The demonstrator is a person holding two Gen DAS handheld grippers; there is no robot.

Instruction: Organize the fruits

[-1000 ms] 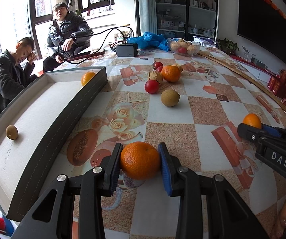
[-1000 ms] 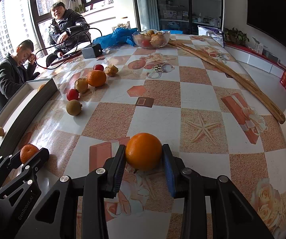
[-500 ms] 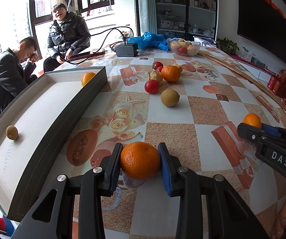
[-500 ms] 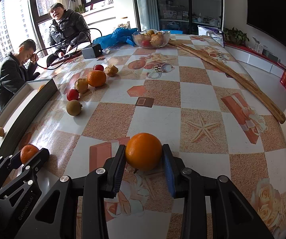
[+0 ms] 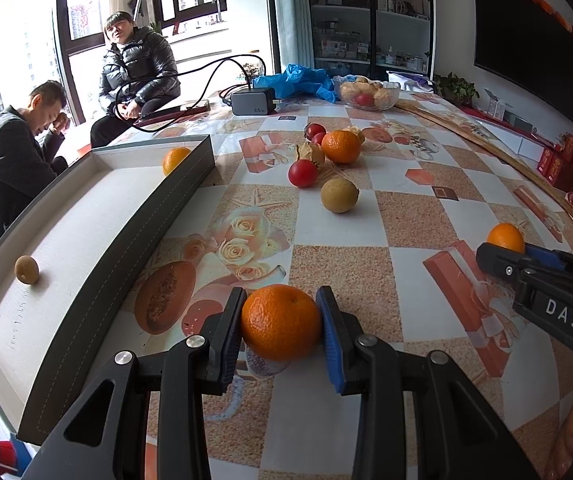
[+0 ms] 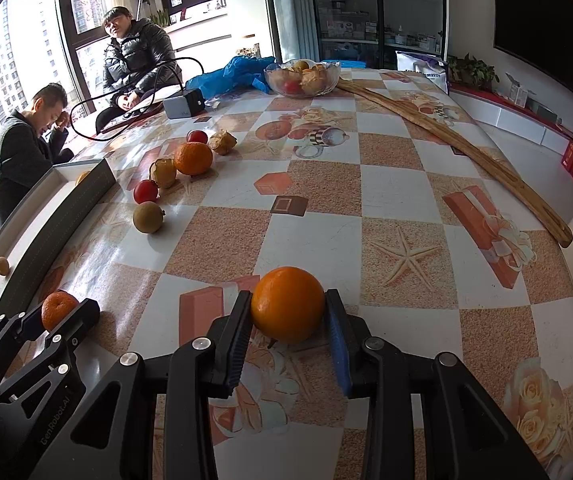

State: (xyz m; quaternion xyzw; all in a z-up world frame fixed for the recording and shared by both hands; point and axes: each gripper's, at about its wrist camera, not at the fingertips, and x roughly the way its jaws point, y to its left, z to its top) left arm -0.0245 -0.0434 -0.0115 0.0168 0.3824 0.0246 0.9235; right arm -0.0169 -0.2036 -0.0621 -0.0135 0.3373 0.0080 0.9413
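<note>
Orange mandarin (image 5: 281, 322); red tomato (image 5: 303, 173); grey tray (image 5: 134, 236); checkered floral tablecloth (image 5: 402, 216).

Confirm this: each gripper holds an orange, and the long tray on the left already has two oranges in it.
Not quite. The left wrist view shows the tray holding one orange and one small brown fruit. The left gripper and right gripper do each hold an orange.

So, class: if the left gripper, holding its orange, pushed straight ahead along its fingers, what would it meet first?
The left gripper, shut on its orange, would probably meet the brownish round fruit first, though it sits slightly right and depth is unclear.
</note>
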